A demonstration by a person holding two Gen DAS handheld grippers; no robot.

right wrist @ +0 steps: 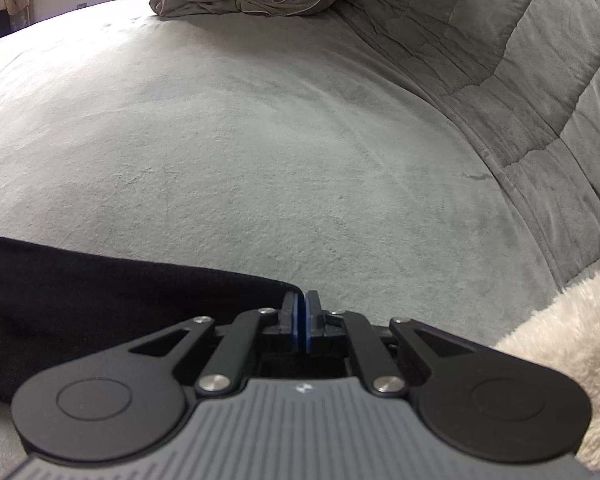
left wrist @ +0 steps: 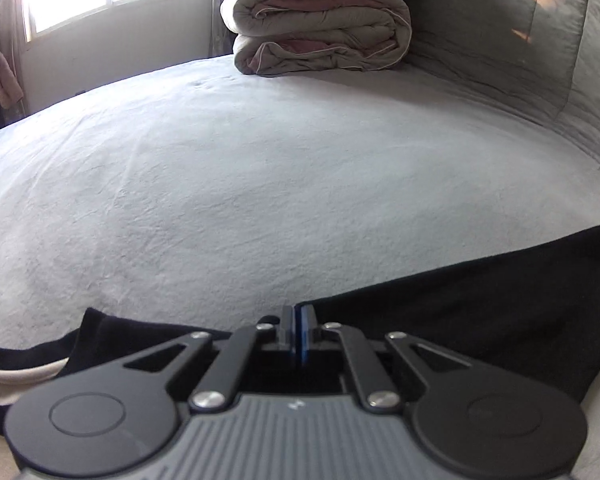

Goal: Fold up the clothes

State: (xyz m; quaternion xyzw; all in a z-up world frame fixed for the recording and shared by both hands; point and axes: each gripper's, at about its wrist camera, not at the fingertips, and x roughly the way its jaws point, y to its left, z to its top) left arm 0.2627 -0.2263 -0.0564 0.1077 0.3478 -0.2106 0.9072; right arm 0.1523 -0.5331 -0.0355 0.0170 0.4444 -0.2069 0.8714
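Our left gripper [left wrist: 296, 314] has its blue-padded jaws pressed together at the far edge of the black garment [left wrist: 480, 312], and the cloth seems to run into the pinch, though the pads hide the contact itself. Our right gripper [right wrist: 302, 300] is likewise closed, with the corner of the same black garment [right wrist: 112, 300] ending right at its left pad; we judge it nipped there, but only thinly. Between the two grips the far edge of the cloth runs nearly straight, and the rest lies low across the near part of the grey bedspread [left wrist: 260, 184]. A pale lining or second layer [left wrist: 24, 376] shows under the black cloth at the left. We cannot tell whether this edge is being spread flat or carried over into a fold, so the good practice is the one both share: keep the two pinches level, hold the edge taut without stretching it, and move both hands at one pace so no slack bunches in the middle. Farther out, the folded comforter [left wrist: 320, 28] sits at the head of the bed, well apart, and a fluffy cream blanket [right wrist: 572, 340] lies just beside our right gripper, worth keeping clear of the hem.
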